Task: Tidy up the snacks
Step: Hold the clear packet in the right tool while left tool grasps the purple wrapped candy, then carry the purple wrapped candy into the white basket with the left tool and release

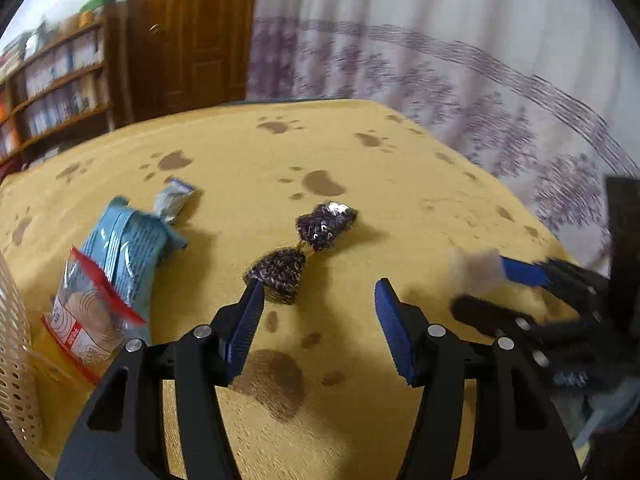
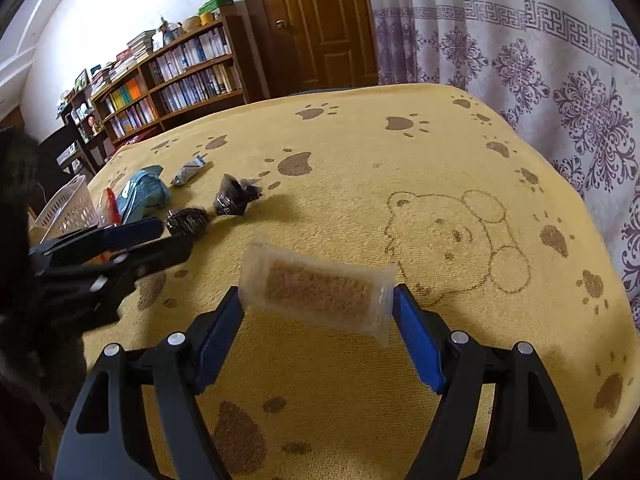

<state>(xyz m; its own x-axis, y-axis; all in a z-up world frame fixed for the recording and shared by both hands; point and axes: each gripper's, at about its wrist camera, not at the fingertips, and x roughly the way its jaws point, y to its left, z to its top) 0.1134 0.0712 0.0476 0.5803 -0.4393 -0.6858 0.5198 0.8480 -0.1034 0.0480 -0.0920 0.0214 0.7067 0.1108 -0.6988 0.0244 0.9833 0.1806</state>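
Right gripper [image 2: 316, 300] clamps clear cracker pack [image 2: 320, 294] for basket [image 2: 66, 204]; left gripper [image 1: 320, 300] spread, near dark candies [image 1: 304, 248].

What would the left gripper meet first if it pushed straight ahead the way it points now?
Probably the nearer dark patterned snack packet: it lies just off the left gripper's left jaw. Dead centre shows only yellow blanket; depth is uncertain.

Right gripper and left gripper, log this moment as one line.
right gripper: shut on clear-wrapped snack bar | left gripper: open, empty, beside dark wrapped snacks | basket: far left
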